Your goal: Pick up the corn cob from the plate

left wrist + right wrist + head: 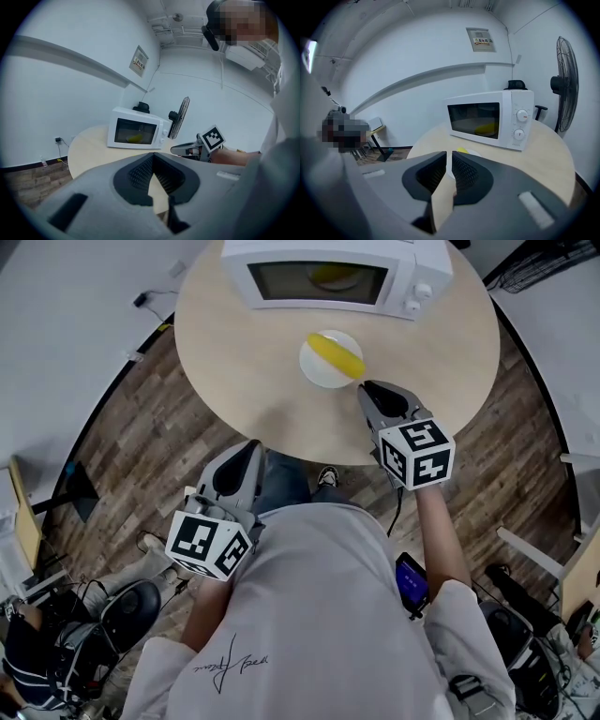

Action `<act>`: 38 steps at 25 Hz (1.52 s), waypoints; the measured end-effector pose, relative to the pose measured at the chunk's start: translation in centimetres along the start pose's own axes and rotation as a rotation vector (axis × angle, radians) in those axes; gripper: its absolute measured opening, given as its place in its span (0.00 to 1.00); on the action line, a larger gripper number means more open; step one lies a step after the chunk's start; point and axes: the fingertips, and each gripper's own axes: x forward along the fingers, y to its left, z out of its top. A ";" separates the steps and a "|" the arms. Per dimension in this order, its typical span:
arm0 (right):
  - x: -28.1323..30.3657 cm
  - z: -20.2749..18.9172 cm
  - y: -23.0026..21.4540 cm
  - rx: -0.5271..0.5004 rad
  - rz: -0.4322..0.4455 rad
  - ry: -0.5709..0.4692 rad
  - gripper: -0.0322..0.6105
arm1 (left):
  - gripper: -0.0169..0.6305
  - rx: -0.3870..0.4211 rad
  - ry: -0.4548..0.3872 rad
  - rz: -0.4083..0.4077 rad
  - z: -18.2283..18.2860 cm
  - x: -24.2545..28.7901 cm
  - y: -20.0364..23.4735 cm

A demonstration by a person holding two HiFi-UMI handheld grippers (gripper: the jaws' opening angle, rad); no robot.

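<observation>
A yellow corn cob [337,355] lies on a small white plate [317,369] on the round wooden table [253,371], just in front of the microwave. My right gripper [364,388] hovers over the table right beside the plate, tips pointing at the cob's near end, jaws only a narrow slit apart with nothing between them. In the right gripper view the cob [462,151] and plate [472,153] peek out just past the jaw tips [449,154]. My left gripper [255,444] hangs at the table's near edge, jaws together and empty.
A white microwave [323,276] stands at the table's far side with something yellow [486,127] inside. A standing fan [566,84] is behind the table. Bare tabletop lies left of the plate. Wood floor, cables and chairs surround the table.
</observation>
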 end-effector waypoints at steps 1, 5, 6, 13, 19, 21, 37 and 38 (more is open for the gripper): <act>0.4 0.0 -0.1 -0.001 0.000 0.006 0.13 | 0.02 -0.001 0.001 0.000 0.0 0.0 0.1; 1.8 -0.1 -0.4 -0.005 0.003 0.036 0.14 | 0.02 -0.006 0.005 -0.003 0.2 0.1 0.7; 2.2 -0.1 -0.5 -0.007 0.004 0.043 0.15 | 0.02 -0.007 0.006 -0.003 0.2 0.2 0.8; 3.8 0.0 -0.6 -0.011 0.005 0.070 0.18 | 0.02 -0.016 0.022 0.003 0.1 0.1 1.6; 5.7 -0.1 -1.1 -0.037 0.012 0.117 0.20 | 0.02 -0.027 0.034 -0.005 -0.1 0.4 1.9; 6.2 -0.2 -1.4 -0.048 0.010 0.132 0.21 | 0.02 -0.029 0.036 -0.008 0.0 0.5 1.9; 10.0 -1.6 -3.2 -0.127 -0.008 0.255 0.32 | 0.02 -0.064 0.061 0.022 -0.3 0.5 4.0; 10.3 -1.7 -3.4 -0.130 -0.013 0.261 0.33 | 0.02 -0.067 0.063 0.024 -0.3 0.5 4.1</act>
